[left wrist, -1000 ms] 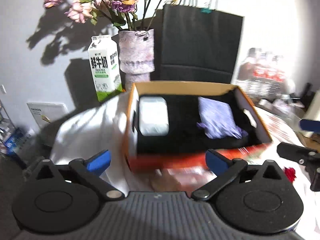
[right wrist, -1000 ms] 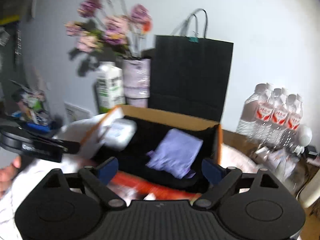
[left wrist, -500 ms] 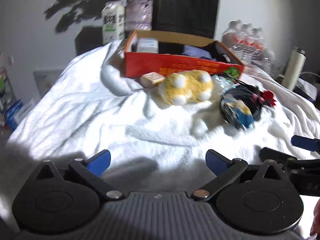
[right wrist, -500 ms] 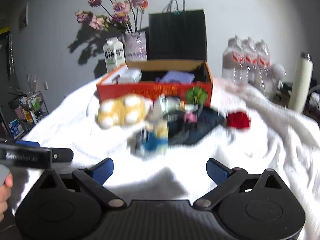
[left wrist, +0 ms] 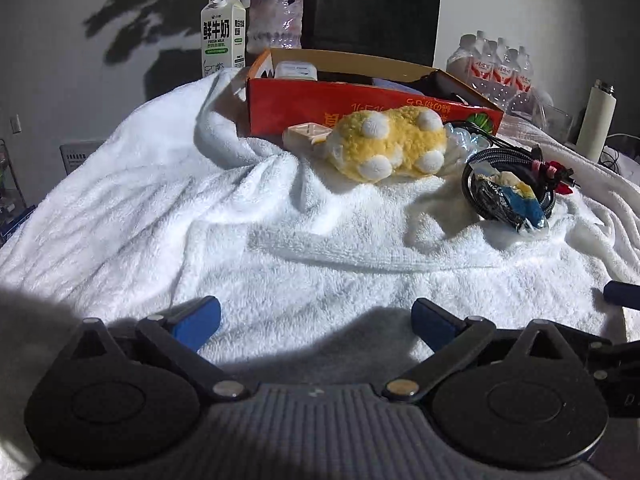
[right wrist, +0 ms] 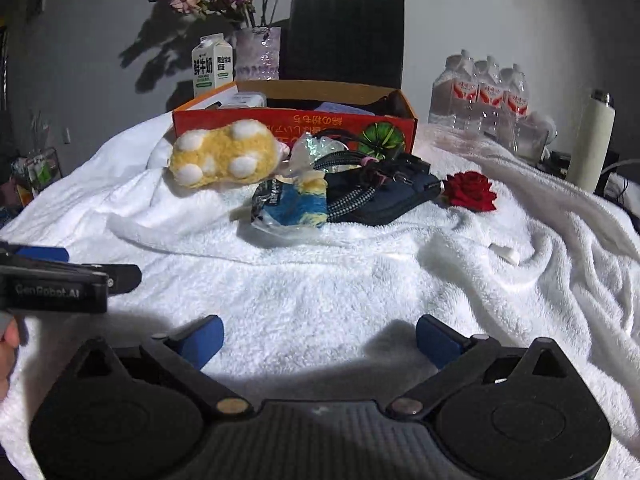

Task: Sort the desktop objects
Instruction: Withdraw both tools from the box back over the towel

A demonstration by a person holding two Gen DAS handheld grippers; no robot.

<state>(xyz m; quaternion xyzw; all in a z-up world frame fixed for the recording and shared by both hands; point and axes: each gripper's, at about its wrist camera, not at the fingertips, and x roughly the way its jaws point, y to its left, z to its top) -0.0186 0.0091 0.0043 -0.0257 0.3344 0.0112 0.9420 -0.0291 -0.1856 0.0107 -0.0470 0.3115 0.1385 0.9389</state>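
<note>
Two grippers, left point(left wrist: 316, 314) released and empty, right point(right wrist: 320, 338) spreading on nothing, hover over bare white towel point(left wrist: 280, 240) well short of the orange box point(left wrist: 360, 100); next pick pending, likely the yellow plush point(left wrist: 384, 142) lying just before the box.

"FRESH MILK" on milk carton point(left wrist: 222, 33), "GenRobot.AI" on left gripper point(right wrist: 52, 291)

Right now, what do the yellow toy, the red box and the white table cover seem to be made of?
Yellow toy: plush, fuzzy pile with white tufted spots, matte. Red box: cardboard, probably; the printed front looks slightly glossy and the inner walls are plain brown. White table cover: terry towelling, by its looped nap and soft folds.
</note>
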